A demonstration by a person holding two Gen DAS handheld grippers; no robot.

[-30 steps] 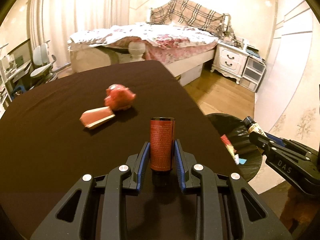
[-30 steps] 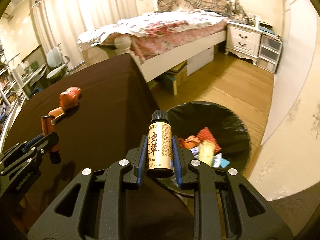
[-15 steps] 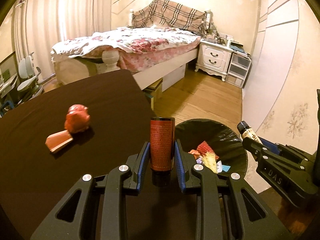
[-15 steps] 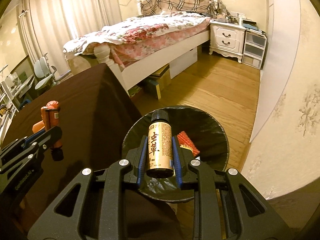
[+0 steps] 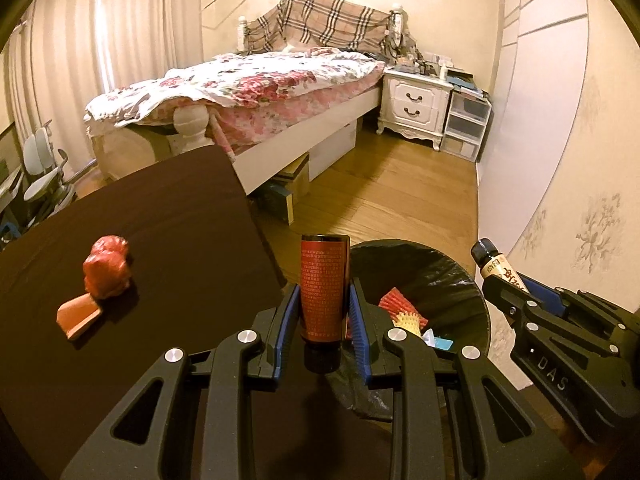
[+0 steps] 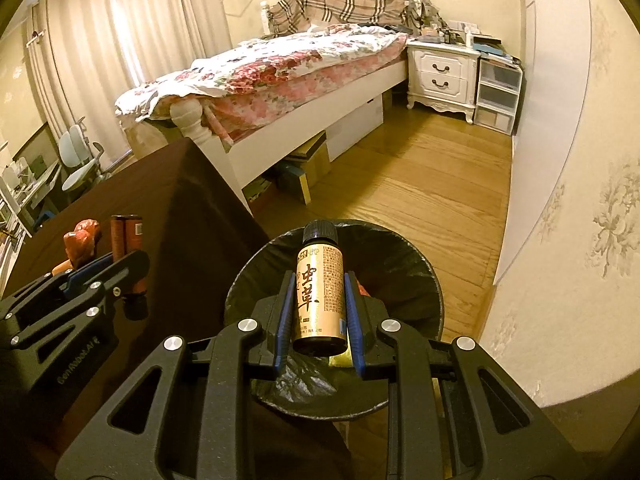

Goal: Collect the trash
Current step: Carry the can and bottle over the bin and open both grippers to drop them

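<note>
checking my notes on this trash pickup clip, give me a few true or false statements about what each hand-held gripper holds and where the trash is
1. The right hand-held gripper is shut on a gold bottle with a black cap. True.
2. The gold bottle already lies inside the bin. False: it is held above the bin's opening, clamped between the fingers.
3. The left hand-held gripper is open. False: it is shut on a red tube.
4. A crumpled red wrapper lies on the dark table. True.
5. The bin is unlined and holds nothing. False: it has a black bag and some trash inside.
</note>
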